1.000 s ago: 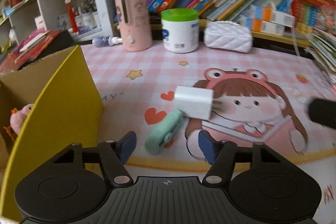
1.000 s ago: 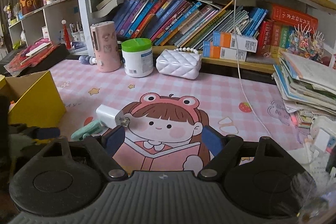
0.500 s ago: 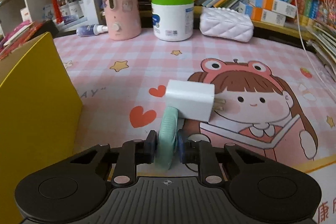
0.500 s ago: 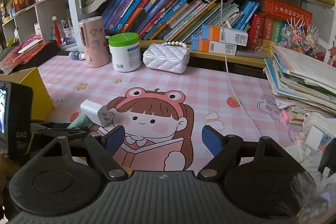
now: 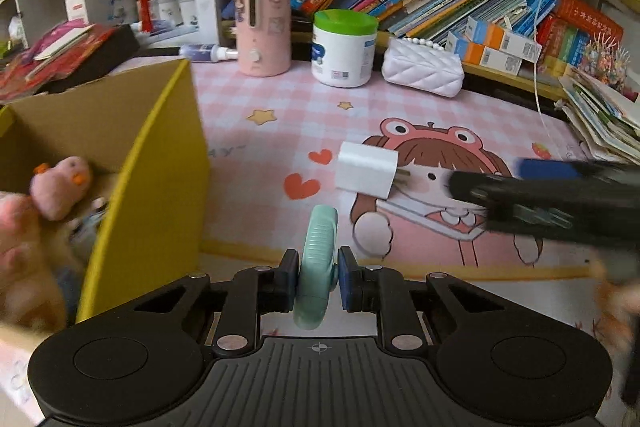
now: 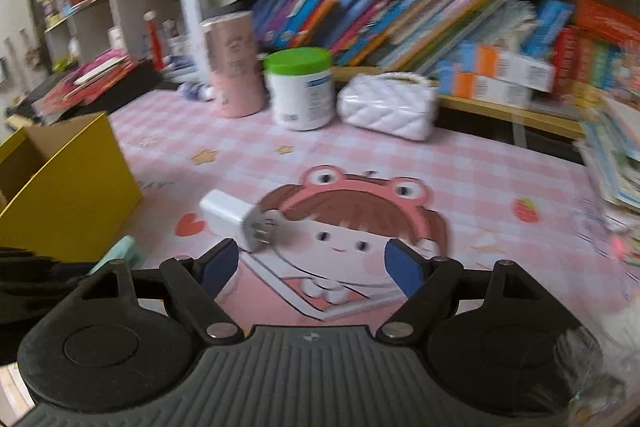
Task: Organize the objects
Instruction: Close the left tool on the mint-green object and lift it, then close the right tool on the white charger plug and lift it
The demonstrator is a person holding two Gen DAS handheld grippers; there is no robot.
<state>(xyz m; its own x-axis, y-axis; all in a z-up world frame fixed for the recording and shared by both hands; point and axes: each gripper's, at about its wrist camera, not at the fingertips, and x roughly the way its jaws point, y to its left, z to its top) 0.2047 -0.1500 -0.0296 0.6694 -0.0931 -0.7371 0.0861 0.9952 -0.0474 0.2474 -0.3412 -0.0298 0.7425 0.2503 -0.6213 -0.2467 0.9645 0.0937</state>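
Note:
My left gripper is shut on a mint-green ribbed clip-like object, lifted off the pink cartoon mat. A white charger plug lies on the mat just ahead of it. In the right wrist view the same charger plug sits just beyond my right gripper, which is open with nothing between its fingers; the mint-green object peeks out at the left. An open yellow cardboard box stands at the left, with pink plush toys inside.
At the back of the mat stand a pink cylinder, a white jar with a green lid and a white quilted purse. Bookshelves rise behind; stacked booklets lie at the right. The right gripper crosses the left wrist view.
My left gripper closed on the mint-green object and lifted it off the mat, drawing back toward the box. The right gripper moved in lower toward the charger plug, still open.

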